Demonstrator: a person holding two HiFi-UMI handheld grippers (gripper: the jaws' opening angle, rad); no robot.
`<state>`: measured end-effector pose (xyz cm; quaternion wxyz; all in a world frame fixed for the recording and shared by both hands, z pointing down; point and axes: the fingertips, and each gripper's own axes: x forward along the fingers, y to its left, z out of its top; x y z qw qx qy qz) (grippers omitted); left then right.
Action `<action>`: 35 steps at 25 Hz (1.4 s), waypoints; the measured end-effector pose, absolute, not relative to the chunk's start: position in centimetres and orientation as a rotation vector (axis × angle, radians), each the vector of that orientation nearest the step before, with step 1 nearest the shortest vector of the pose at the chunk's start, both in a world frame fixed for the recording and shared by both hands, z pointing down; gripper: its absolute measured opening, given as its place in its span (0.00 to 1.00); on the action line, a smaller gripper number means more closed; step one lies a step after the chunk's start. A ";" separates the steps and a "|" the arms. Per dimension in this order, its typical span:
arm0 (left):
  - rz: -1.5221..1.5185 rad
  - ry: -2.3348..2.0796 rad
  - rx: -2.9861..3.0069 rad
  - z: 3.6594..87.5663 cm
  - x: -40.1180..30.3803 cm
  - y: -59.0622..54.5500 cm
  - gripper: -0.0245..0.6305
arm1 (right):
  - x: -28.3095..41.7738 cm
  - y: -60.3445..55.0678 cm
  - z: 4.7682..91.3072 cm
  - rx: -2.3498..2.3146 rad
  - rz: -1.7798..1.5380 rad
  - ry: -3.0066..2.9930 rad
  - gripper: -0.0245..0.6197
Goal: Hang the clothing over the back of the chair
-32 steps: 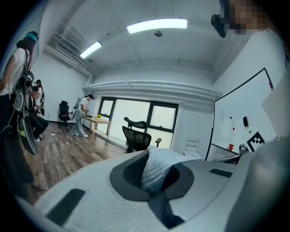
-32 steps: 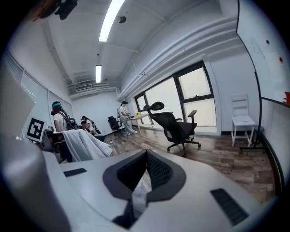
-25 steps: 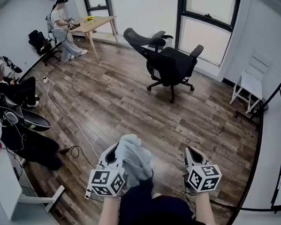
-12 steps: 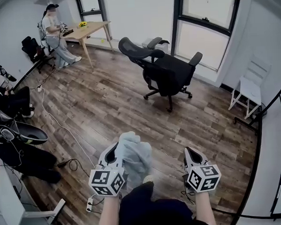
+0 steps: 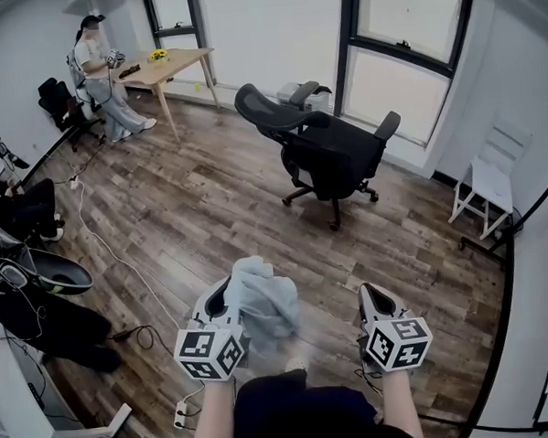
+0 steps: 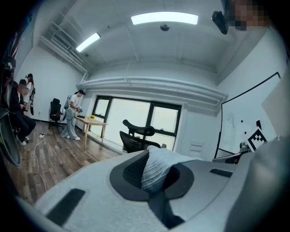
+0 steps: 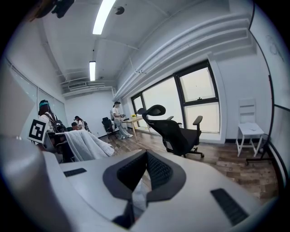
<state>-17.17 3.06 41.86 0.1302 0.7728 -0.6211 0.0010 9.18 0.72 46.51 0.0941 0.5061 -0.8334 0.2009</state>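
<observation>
Open wood floor (image 5: 220,207) runs ahead to the office chair (image 5: 335,155); a cable (image 5: 120,260) trails along the left.

Wooden table (image 5: 176,59), white chair (image 5: 493,169).

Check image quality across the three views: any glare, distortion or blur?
Head view: strong fisheye bends the windows, evenly lit, chair sharp. Left gripper view: ceiling light blown out, clothing in the jaws slightly soft. Right gripper view: windows overexposed, black vignette at the edges.

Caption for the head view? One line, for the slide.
Left gripper clamped on a pale grey garment, right gripper alongside, black office chair ahead across the wood floor.
</observation>
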 end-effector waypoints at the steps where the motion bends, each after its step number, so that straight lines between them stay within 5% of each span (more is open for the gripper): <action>1: -0.001 -1.804 2.248 41.8 -17.6 2.5 0.05 | 8.8 0.2 46.5 1.507 0.593 -2.472 0.04; 22: 0.023 -1.794 2.119 46.5 -23.4 -0.7 0.05 | 3.0 -3.8 49.7 1.443 0.721 -2.439 0.04; 35: 0.041 -1.826 2.122 45.5 -24.2 -12.5 0.05 | -1.0 -17.4 48.3 1.314 0.712 -2.518 0.04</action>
